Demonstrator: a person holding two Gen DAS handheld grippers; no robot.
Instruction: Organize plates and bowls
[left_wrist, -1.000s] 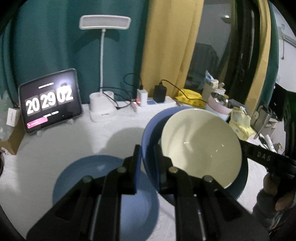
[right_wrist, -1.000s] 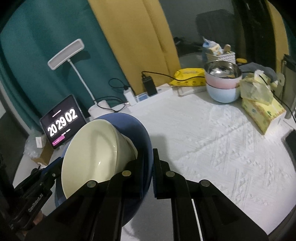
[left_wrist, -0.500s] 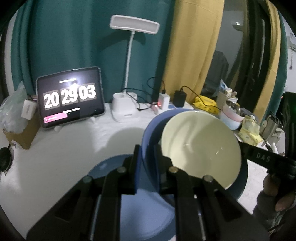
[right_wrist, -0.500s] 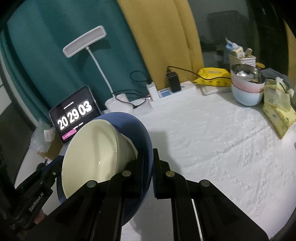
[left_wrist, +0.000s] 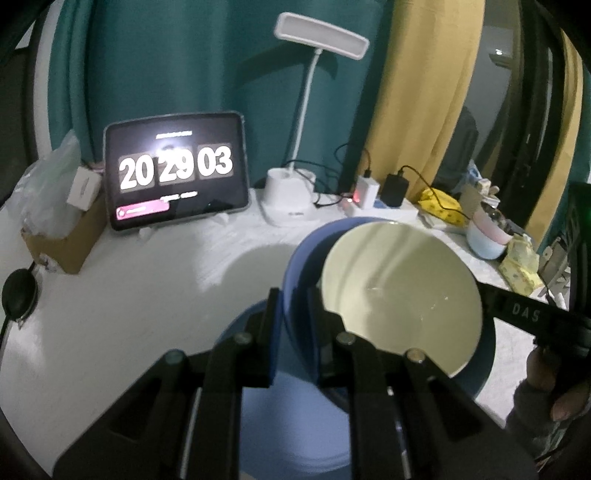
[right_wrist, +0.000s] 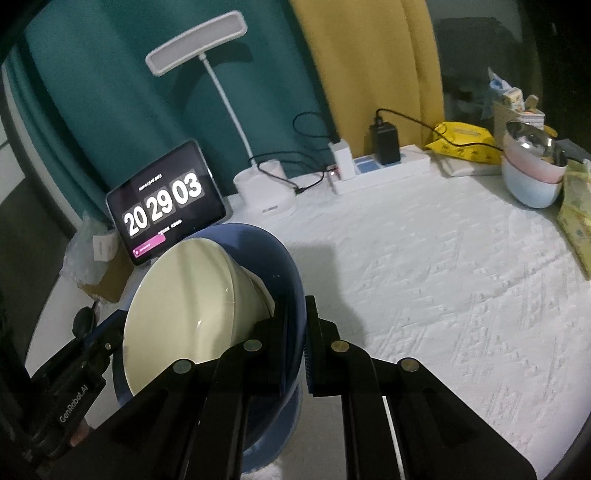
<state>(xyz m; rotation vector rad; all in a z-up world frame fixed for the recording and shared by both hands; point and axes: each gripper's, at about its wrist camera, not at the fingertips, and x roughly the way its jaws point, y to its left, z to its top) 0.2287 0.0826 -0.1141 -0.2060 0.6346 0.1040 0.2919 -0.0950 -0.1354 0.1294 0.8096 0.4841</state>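
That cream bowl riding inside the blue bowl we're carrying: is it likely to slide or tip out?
Probably somewhat. The cream bowl sits loose in the blue bowl; both grippers clamp only the blue rim. Its surface shows glints, so it looks glazed and likely slippery. The pair is tilted, so it may shift; it looks rigid and probably breakable.

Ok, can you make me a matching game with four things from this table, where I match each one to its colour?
Things:
1. desk lamp
2. inner bowl
3. outer bowl
4. wipes packet

Colours:
A. blue
B. yellow
C. white
D. cream

Pairs: 1-C, 2-D, 3-A, 4-B
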